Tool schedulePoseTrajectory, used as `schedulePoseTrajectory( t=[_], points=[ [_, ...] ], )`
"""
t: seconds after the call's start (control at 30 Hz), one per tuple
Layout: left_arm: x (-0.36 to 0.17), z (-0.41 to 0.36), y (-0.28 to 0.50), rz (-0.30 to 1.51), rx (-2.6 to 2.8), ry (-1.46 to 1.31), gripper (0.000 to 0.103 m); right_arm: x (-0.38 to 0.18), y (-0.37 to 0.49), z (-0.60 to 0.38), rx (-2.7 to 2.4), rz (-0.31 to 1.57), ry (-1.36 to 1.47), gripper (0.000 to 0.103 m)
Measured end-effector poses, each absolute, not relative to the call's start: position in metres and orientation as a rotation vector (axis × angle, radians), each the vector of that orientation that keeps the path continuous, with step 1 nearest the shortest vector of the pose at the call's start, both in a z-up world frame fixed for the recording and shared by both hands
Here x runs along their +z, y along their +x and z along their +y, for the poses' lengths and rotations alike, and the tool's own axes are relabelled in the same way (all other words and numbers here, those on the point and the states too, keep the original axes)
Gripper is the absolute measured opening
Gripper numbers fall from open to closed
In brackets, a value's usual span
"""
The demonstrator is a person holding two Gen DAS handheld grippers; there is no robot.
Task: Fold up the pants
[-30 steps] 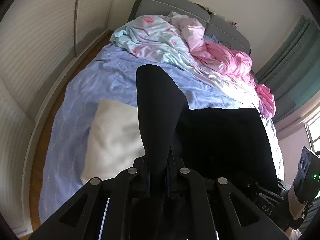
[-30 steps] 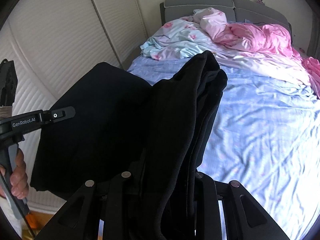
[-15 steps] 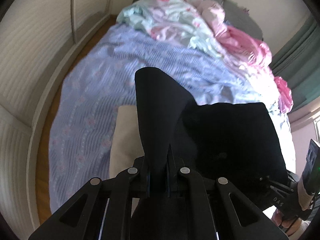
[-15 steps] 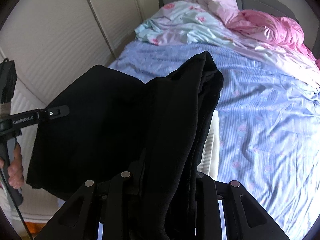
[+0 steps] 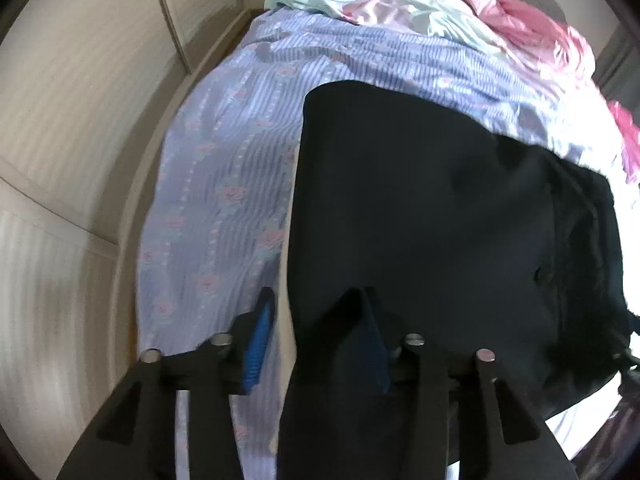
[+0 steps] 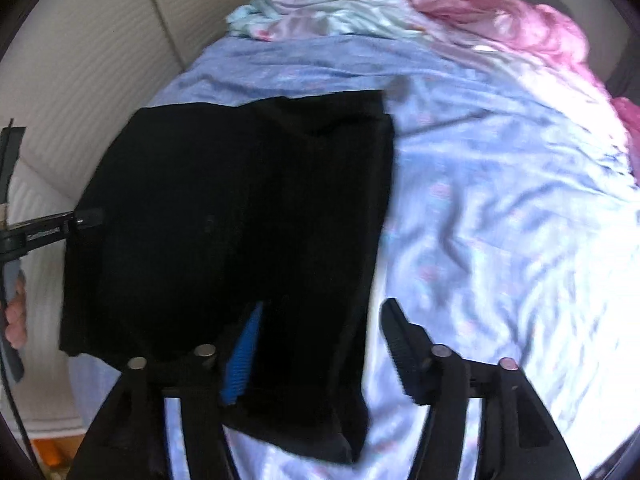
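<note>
**Currently: pants laid on the bed, both grippers letting go**

Currently the black pants lie as a folded, roughly rectangular panel on the blue striped bedsheet, near the foot of the bed and well apart from the crumpled pink and pale bedding at the head end. Both views are motion-blurred, so fine creases in the cloth cannot be judged.

Step in hand, by my reading: releasing the laid fold. To do it well, each gripper should clear the cloth fully before it lifts, and draw back along the line of the fabric, so that no edge snags on a pad and drags the top layer askew. The near edge in the right wrist view hangs unevenly and would benefit from a smoothing pass before any further fold.

Tool condition:
- Left gripper: jaws opening, partly spread. Cloth lies between the fingers; the blue left pad stands apart from it, over the sheet, while the other finger sits against or over the fabric. No clamping is evident.
- Right gripper: jaws opening, wider than the left. The pants' near edge lies between the fingers; the right finger stands clear over bare sheet, and the blue pad is at the cloth without visibly pinching it.

A hand holding the left tool shows at the edge of the right wrist view.
</note>
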State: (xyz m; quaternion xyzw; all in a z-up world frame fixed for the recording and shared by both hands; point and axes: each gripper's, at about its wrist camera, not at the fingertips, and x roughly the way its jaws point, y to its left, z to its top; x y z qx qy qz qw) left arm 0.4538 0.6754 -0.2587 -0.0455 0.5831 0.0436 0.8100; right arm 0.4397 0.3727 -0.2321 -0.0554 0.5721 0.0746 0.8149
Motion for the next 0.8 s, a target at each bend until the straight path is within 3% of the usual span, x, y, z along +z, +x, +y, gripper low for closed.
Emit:
schedulePoseTrajectory(
  t=[0.17, 0.23, 0.37, 0.47, 0.53, 0.8],
  points=[
    [-0.235, 0.664, 0.419, 1.238, 0.148, -0.037, 0.047, -0.225, 0.423, 0.359, 0.130, 1.234, -0.141, 0.067],
    [-0.215, 0.656, 0.400, 1.201, 0.161, -0.038, 0.061, -0.215, 0.409, 0.350, 0.128, 1.217, -0.154, 0.067],
    [-0.159, 0.624, 0.349, 1.092, 0.180, 0.017, 0.073, -0.183, 0.381, 0.328, 0.133, 1.150, -0.174, 0.068],
    [-0.119, 0.593, 0.315, 1.018, 0.194, 0.044, 0.087, -0.150, 0.357, 0.304, 0.152, 1.095, -0.158, 0.068],
    [-0.093, 0.569, 0.298, 0.975, 0.205, 0.055, 0.097, -0.131, 0.343, 0.288, 0.157, 1.062, -0.143, 0.077],
    [-0.024, 0.472, 0.231, 0.861, 0.156, 0.006, 0.103, -0.055, 0.282, 0.208, 0.171, 0.965, -0.137, 0.086]
  ],
)
